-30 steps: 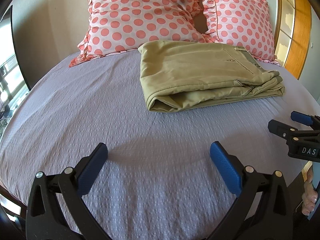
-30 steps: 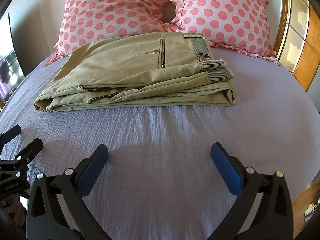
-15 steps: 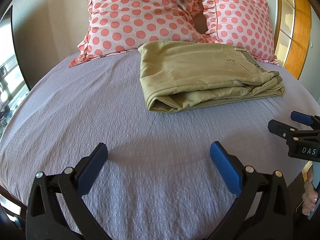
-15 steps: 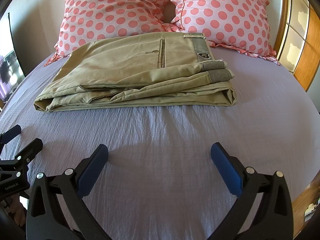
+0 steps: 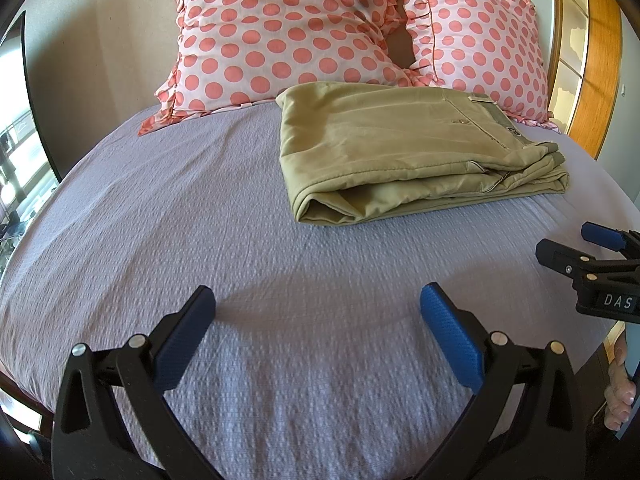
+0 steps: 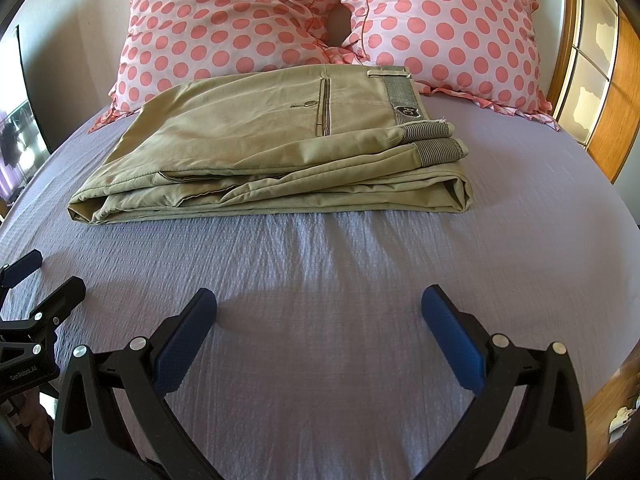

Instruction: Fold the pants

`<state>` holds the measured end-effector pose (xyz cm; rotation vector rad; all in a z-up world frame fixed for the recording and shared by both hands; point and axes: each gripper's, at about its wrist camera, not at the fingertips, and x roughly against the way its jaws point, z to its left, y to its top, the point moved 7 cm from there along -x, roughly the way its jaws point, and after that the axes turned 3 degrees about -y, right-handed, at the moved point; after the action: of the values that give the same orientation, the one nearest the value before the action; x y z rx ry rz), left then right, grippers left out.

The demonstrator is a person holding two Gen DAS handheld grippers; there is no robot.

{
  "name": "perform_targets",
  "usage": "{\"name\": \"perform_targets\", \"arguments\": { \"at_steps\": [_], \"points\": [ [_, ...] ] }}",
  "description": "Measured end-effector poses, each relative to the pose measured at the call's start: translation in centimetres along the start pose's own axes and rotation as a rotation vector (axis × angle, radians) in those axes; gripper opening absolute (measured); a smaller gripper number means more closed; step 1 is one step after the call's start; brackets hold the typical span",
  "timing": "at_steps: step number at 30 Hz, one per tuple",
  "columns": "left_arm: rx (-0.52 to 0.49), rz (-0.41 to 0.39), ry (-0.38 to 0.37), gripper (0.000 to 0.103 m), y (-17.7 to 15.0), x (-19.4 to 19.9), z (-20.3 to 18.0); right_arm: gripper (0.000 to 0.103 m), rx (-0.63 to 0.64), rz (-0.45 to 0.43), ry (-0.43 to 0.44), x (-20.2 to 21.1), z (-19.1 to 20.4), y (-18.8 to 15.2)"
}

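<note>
Pants: we see the khaki pants (image 6: pixel 272 152) lying as a flat stacked bundle on the lilac bedspread (image 6: pixel 340 320), toward the head of the bed, their far edge just in front of the two polka-dot pillows (image 6: pixel 320 20)
Why they lie so: layers sit one over another with the striped waistband (image 6: pixel 434 140) turned to the right side, so we judge the folding finished or nearly so
Left gripper: our left gripper (image 5: pixel 316 320) hangs low over bare bedspread, well apart from the pants, its blue pads (image 5: pixel 450 334) spread wide with nothing between them
Right gripper: our right gripper (image 6: pixel 318 320) likewise gapes wide and empty above the sheet, pointing straight at the bundle's near edge
Pose: we hold both tools level, side by side, aimed toward the pillows; each shows at the margin of the other's view
Why held back: we judge this a stand-off pose, hands clear so the bundle lies undisturbed
Risk: a loose top layer could slide if nudged
</note>
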<state>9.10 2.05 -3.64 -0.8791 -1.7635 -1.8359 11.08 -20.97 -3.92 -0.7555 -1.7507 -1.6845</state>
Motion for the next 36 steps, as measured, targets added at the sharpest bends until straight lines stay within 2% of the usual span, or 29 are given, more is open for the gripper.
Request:
{"name": "perform_targets", "arguments": {
  "at_steps": [26,36],
  "points": [
    [0.002,0.000,0.002,0.101,0.00,-0.07,-0.07,0.102,0.000,0.000,0.000,0.05,0.00,-0.02],
    [0.005,0.029,0.000,0.101,0.54,-0.15,-0.03,0.102,0.001,0.000,0.000,0.03,-0.02,-0.01]
  ]
}}
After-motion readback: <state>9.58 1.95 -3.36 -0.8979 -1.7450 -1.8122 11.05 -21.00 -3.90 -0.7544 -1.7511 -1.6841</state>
